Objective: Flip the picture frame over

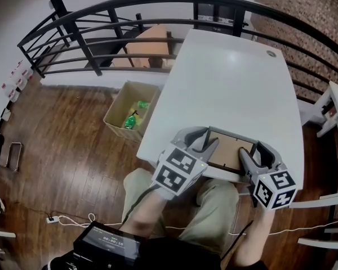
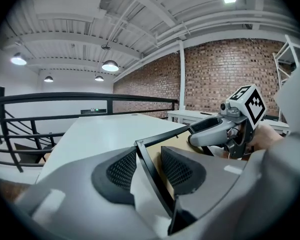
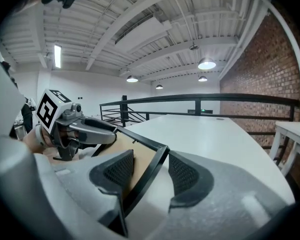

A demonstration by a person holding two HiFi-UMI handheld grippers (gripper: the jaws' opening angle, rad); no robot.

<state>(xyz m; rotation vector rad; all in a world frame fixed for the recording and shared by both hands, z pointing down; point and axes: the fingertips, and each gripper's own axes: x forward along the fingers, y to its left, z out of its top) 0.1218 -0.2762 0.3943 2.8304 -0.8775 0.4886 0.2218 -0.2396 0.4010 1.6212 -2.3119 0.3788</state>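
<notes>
The picture frame [image 1: 231, 149] sits over the near edge of the white table [image 1: 225, 77], just above our lap [image 1: 214, 207]. Its brown backing board is turned up toward us inside the black border. In both gripper views it stands tilted, with one long edge raised off the tabletop. We cannot tell whether the lower edge touches the table.

We hold it at both short ends. The left gripper [image 1: 209, 141] has its jaws closed on the frame's left end. There the black bar of the border runs up between the two meshed pads [image 2: 122, 169], and the backing lies against the inner one. The right gripper [image 1: 254, 152] clamps the opposite end the same way, one pad on the backing and the other on the outer side of the border. Each gripper shows in the other's view, across the frame's top edge. Their marker cubes [image 1: 177, 170] point back toward us.

The rest of the tabletop is bare apart from a round cable port [image 1: 271, 53] near the far right corner. To the left of the table, on the wooden floor [image 1: 73, 145], an open cardboard box [image 1: 119, 103] holds green bottles [image 1: 131, 120]. A black railing [image 1: 101, 16] curves round behind the table, and a brick wall [image 1: 304, 10] stands beyond it at the right.
</notes>
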